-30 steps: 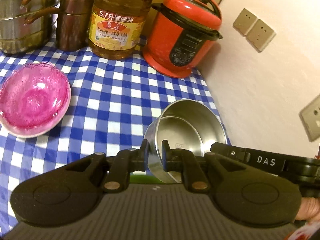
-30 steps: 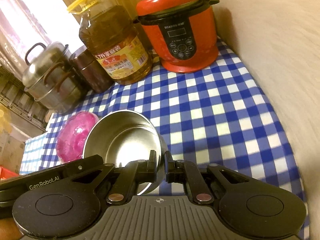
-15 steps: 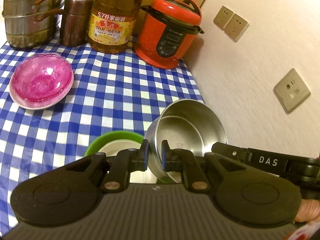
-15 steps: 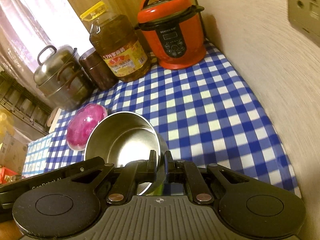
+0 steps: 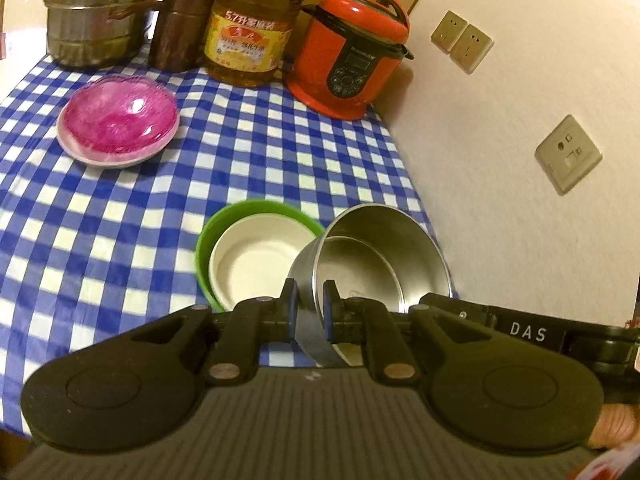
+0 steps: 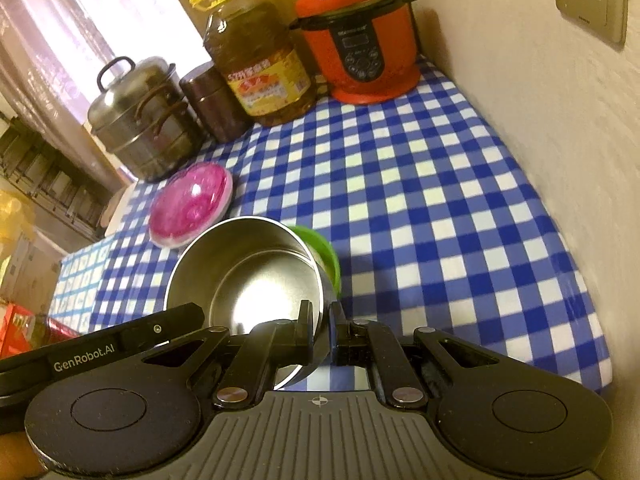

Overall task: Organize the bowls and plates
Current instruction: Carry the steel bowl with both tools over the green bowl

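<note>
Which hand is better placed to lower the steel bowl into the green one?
Probably the left gripper: it pinches the steel bowl on the rim nearest the green bowl. The right gripper clamps the far side.

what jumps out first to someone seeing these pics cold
A steel bowl pinched at its rim by both grippers, left gripper and right gripper, fills the foreground. Behind it sits a green bowl, with a pink bowl and a red pressure cooker further back.

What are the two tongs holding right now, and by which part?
Both hold the steel bowl by its rim: the left tongs pinch the wall on one side, the right tongs on the opposite side.
</note>
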A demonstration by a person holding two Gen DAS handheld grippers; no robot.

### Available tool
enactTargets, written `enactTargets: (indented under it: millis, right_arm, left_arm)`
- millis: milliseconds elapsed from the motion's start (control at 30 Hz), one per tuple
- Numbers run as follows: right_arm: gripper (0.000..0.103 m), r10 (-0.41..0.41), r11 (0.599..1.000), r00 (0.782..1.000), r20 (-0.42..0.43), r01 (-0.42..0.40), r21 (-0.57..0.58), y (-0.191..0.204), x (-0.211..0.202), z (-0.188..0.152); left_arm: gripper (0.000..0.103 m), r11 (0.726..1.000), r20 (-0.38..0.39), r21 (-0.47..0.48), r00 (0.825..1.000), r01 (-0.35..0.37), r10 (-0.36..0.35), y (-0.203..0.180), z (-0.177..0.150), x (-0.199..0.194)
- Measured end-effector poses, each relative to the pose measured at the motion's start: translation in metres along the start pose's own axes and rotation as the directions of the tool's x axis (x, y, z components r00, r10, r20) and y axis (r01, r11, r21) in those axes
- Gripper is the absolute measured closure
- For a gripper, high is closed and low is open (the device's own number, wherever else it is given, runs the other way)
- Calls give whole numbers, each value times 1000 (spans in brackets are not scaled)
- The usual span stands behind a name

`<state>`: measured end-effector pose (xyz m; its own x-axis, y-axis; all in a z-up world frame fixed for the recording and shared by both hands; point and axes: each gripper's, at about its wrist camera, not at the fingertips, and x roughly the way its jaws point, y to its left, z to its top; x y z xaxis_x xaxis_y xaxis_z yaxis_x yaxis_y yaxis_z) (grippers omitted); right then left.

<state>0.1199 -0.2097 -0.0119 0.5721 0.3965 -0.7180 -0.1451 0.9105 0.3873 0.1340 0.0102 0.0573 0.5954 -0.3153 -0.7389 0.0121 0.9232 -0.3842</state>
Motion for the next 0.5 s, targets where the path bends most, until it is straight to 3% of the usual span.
enactTargets:
  millis: [500]
  right_arm:
    - [96,1,1000,999,-38,-2,-30,13,-2,-31]
  left_arm:
    - [92,999,-15,-48,1000,0,-1,19,-26,-19]
